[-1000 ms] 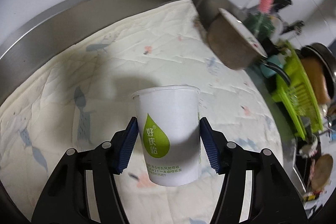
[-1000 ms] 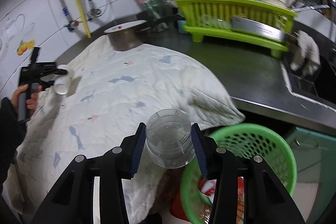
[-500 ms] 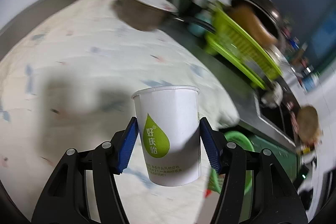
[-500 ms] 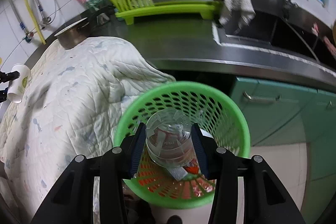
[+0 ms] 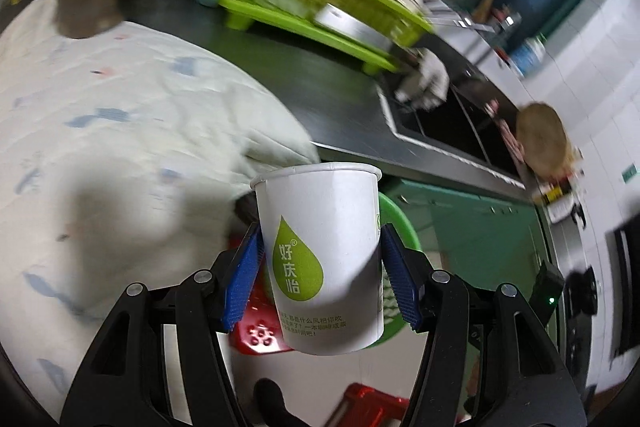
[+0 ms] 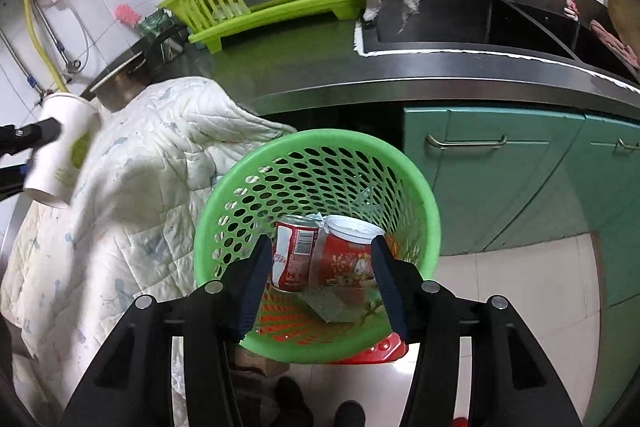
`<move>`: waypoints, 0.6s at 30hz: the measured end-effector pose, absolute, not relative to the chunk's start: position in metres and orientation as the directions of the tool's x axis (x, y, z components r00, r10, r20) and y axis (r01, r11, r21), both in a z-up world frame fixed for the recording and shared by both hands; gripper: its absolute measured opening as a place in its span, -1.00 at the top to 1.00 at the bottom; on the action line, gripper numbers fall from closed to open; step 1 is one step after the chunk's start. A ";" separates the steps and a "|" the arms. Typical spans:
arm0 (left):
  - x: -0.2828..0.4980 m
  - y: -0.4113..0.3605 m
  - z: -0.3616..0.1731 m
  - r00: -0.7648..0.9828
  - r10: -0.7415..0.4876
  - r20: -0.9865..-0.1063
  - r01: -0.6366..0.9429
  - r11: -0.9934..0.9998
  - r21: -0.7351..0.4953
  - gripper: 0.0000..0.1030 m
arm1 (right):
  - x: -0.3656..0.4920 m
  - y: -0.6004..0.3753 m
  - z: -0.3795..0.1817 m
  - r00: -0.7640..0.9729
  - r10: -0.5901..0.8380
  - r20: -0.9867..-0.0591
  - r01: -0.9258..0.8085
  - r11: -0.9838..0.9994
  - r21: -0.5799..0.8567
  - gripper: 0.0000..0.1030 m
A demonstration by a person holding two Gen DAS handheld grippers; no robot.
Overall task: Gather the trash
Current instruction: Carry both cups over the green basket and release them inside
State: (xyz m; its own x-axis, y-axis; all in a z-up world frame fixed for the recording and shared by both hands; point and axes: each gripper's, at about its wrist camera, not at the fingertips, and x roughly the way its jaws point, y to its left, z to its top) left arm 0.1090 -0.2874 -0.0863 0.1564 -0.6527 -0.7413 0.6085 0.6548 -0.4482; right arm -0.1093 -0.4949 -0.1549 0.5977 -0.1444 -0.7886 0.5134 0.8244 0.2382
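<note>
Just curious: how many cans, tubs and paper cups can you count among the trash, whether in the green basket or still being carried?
Red can: 1
Red printed tub: 1
White paper cup: 1
Total: 3

Clear plastic cup (image 6: 320,269): gone from my right gripper (image 6: 319,281), whose jaws are opening with nothing between them; now lying in the green basket (image 6: 424,203). Paper cup (image 5: 320,259): carried off the quilt (image 5: 120,115) rightward, basket rim now just behind it.
</note>
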 end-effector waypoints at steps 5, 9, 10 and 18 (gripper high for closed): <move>0.085 -0.326 -0.099 0.090 -0.647 -0.757 0.649 0.615 -0.448 -0.15 | -0.126 -0.496 -0.143 0.623 -0.159 -0.766 0.517 0.818 0.251 -0.09; 0.067 -0.358 -0.117 0.045 -0.614 -0.788 0.676 0.599 -0.428 -0.16 | -0.140 -0.497 -0.132 0.640 -0.176 -0.748 0.519 0.817 0.252 -0.17; 0.063 -0.365 -0.122 0.034 -0.605 -0.795 0.681 0.597 -0.425 -0.18 | -0.144 -0.496 -0.130 0.644 -0.180 -0.744 0.519 0.817 0.252 -0.17; 0.051 -0.390 -0.143 -0.008 -0.570 -0.821 0.678 0.601 -0.424 -0.50 | -0.164 -0.496 -0.127 0.647 -0.188 -0.739 0.530 0.808 0.258 -0.22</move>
State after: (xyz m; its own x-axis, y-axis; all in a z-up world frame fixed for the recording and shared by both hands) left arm 0.0505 -0.3903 -0.1428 -0.0078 -0.5704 -0.8213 0.6779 0.6008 -0.4237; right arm -0.1642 -0.4962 -0.1269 0.6469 -0.1880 -0.7391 0.5297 0.8080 0.2581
